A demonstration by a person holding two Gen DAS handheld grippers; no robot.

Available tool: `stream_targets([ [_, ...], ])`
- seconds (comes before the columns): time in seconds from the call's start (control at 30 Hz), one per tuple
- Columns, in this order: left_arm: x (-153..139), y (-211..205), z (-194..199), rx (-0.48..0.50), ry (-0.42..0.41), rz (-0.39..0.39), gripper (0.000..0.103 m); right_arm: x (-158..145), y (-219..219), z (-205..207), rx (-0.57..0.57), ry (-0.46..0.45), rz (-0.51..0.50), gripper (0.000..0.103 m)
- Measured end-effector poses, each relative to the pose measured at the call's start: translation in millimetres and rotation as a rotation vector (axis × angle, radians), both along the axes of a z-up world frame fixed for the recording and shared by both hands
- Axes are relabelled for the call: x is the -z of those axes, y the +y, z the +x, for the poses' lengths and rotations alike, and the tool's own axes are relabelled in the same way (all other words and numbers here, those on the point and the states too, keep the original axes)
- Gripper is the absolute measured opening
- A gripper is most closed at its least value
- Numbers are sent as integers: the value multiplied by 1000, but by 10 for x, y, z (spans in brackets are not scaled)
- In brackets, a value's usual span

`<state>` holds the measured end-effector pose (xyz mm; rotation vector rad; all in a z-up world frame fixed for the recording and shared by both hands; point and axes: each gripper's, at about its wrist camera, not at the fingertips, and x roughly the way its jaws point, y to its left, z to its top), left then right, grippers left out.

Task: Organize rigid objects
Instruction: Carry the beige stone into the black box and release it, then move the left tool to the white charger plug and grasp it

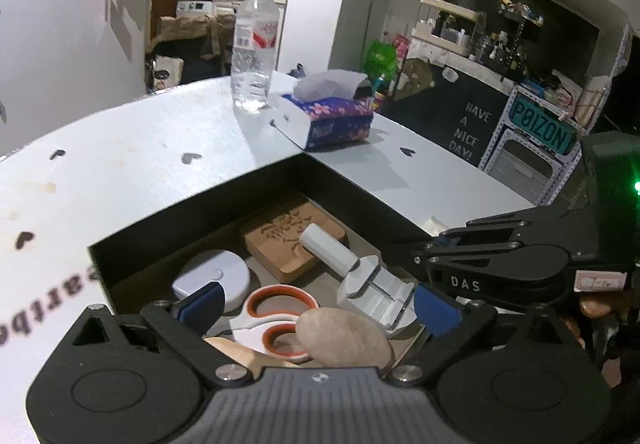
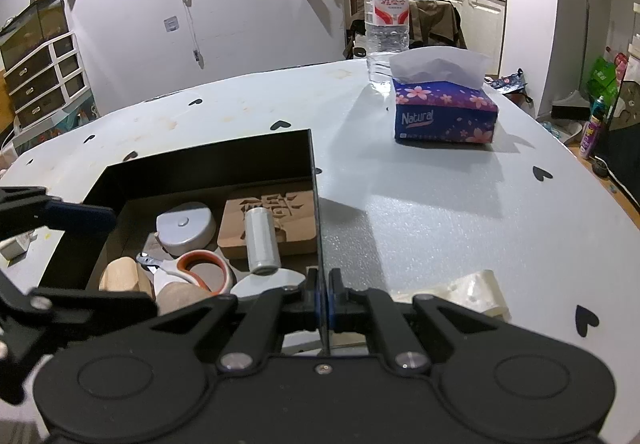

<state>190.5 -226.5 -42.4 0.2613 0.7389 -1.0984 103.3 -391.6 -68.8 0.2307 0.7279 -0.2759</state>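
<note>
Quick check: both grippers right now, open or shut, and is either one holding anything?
Left gripper: open wide over the black box, holding nothing.
Right gripper: shut on the box's right wall.

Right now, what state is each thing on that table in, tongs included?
Left tongs: open, empty, over the box.
Right tongs: shut on the box wall.
Box: open, no lid, holding items.
Scissors: closed, lying in box.
Bottle: upright, capped.
Tissue pack: open, tissue sticking out.
</note>
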Motion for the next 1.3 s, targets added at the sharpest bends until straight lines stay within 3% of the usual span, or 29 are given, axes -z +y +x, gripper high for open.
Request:
stream_targets([
  [0.2, -61, 170, -64, -54, -34, -20, 100, 3, -6, 3, 1, 1, -3, 4],
  [0.53, -176, 638, -131, -246, -112, -67, 101, -6, 9, 44, 9, 27, -14, 4],
  [0.93, -109, 1180, -69, -469, -103, -126, 101, 27, 2, 123, 10, 74, -11, 5],
  [1.3, -25, 1579, -34, -583, -77, -166, 101, 48, 30, 187, 7, 122, -22, 5],
])
